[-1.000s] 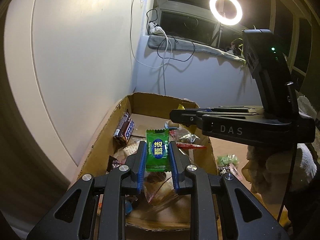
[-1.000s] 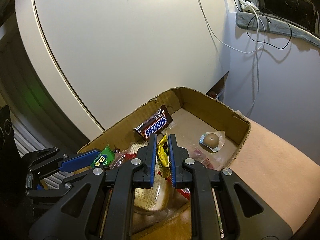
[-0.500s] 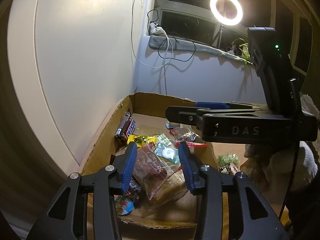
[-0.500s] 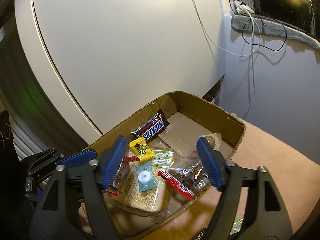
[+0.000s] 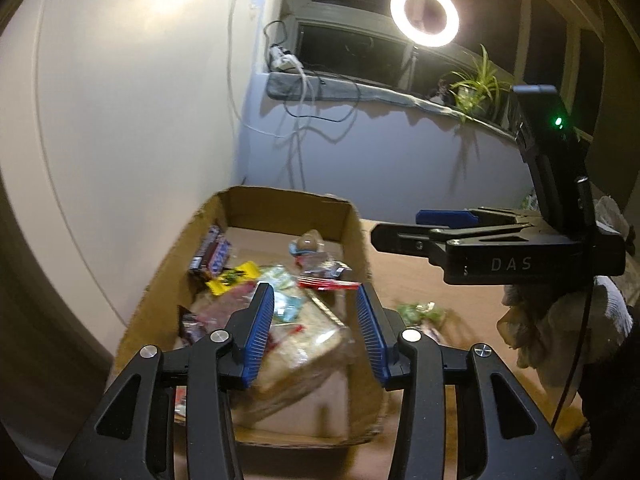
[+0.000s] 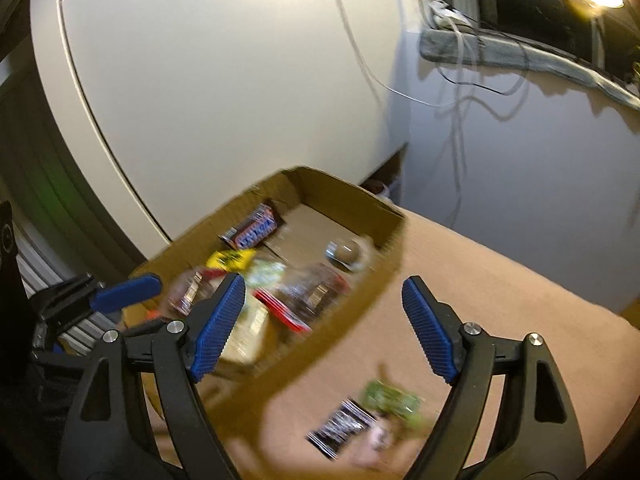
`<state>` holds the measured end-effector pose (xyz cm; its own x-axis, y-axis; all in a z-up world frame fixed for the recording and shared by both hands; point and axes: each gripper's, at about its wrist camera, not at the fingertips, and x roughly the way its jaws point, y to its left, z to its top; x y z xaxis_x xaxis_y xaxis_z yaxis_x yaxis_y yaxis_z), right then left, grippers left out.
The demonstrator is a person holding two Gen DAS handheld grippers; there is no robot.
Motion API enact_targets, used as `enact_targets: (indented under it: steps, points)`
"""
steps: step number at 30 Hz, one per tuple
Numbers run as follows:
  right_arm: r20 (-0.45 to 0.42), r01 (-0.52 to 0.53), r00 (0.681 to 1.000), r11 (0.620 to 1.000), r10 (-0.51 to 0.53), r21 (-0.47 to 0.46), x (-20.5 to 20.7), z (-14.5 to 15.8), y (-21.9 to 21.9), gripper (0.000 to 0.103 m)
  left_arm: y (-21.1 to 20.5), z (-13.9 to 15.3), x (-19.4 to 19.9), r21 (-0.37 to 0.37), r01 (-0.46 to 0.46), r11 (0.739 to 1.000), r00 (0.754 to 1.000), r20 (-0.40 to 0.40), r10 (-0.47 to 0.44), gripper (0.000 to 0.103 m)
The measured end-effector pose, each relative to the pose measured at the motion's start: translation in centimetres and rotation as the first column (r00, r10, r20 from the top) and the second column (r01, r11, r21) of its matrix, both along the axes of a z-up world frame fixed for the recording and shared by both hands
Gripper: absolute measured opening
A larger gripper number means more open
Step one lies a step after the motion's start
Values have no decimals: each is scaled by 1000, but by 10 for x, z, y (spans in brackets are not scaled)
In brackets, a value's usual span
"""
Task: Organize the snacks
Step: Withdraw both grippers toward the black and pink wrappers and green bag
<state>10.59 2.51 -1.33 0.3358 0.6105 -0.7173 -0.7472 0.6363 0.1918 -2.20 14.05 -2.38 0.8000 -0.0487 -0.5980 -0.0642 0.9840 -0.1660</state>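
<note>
Hovering over the cardboard box's (image 6: 384, 272) right rim, the empty right claw (image 6: 324, 320) is opening.

A lit ring light (image 5: 424, 14) occupies the upper centre of the left wrist view. Right of it, a potted plant (image 5: 477, 84) stands on the window ledge (image 5: 384, 94). White cables (image 5: 298, 92) hang down the wall at upper centre.
</note>
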Motion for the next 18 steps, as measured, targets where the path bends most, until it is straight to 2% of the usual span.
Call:
enact_targets:
  steps: [6,12,13,16,18]
  points:
    - [-23,44,999,998,-45,-37,4,-13,-41,83,-29,1,4,9,65,998,998,-5,-65,42]
    - [-46,36,998,997,-39,-69,0,-27,-68,83,-57,-2,6,25,127,992,992,-21,-126,40]
    - [-50,33,998,997,-37,-72,-1,-29,-70,82,-63,-4,8,24,138,990,990,-28,-137,37]
    - [-76,19,997,996,-25,-83,0,-37,-78,69,-76,-13,12,15,177,984,983,-56,-176,27]
    - [-95,10,995,996,-18,-86,1,-43,-81,64,-87,-20,14,23,200,980,977,-78,-197,26]
